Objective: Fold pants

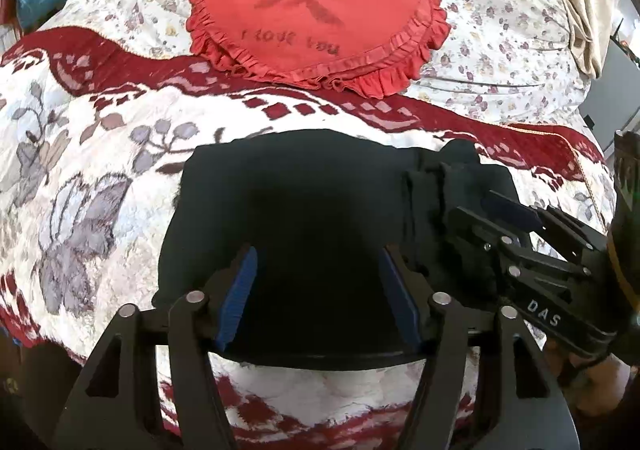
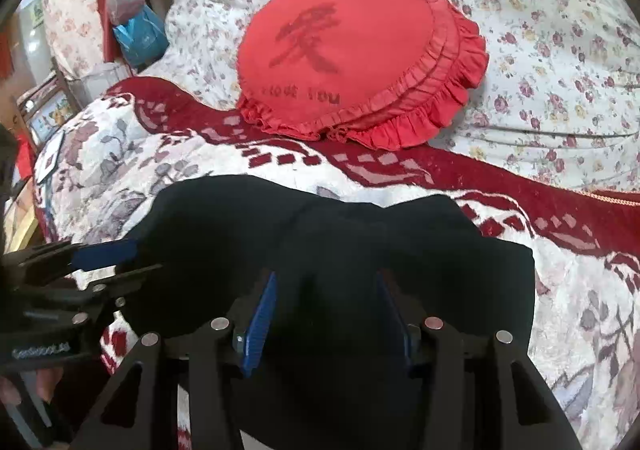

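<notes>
I had the black pants (image 1: 304,210) lying as a folded bundle on the red-and-white floral blanket (image 1: 92,178) that covered the near part of the bed. From the left wrist camera, my left tongs (image 1: 318,290) were released, their blue pads (image 1: 238,296) spread wide over the near edge of the dark cloth, with nothing pinched between them. To the right in that same view I could see my right tongs (image 1: 486,210) reaching in from the side, their tips against the bunched, thicker end of the pants; I could not tell from there whether they gripped the cloth.

The right wrist camera settled it better: the right tongs (image 2: 326,322) stood apart, one blue pad (image 2: 260,324) on each side of a raised hump of black fabric, unclenched. The pants (image 2: 340,246) filled the middle of that view, with two soft peaks along their far edge. At the left edge my left tongs (image 2: 116,258) came in low beside the cloth, one blue finger touching its edge.

Beyond the pants, a red heart-shaped cushion (image 1: 316,6) with a ruffled border and dark lettering rested half on the blanket and half on the small-flowered bedsheet (image 1: 500,10). A blue plastic bag (image 2: 140,34) sat off the bed's far left corner.
</notes>
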`<state>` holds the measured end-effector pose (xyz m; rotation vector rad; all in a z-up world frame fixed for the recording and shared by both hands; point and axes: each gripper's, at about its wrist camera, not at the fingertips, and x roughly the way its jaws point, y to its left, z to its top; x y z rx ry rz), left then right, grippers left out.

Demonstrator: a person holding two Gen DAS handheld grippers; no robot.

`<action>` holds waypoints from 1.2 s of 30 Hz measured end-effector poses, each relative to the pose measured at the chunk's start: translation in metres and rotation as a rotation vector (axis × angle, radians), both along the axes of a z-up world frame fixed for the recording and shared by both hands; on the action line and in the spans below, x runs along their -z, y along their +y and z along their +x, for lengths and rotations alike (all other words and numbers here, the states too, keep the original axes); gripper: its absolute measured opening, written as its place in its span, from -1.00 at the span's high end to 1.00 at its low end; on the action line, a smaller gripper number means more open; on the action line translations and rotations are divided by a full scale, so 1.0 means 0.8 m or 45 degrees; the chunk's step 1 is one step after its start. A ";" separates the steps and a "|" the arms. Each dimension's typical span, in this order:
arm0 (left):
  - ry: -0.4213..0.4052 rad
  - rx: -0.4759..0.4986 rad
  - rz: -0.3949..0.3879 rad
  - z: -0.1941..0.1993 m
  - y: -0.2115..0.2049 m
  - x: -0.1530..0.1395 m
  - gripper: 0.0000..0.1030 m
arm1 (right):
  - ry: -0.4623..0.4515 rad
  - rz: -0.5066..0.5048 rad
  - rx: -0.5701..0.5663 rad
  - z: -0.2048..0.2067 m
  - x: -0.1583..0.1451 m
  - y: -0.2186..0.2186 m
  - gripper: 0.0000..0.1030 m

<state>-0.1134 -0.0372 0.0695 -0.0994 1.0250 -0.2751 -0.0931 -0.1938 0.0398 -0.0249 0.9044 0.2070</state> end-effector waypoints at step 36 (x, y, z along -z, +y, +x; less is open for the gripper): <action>0.030 -0.104 -0.056 0.001 0.035 0.013 -0.40 | -0.030 0.023 0.072 -0.010 0.000 -0.002 0.84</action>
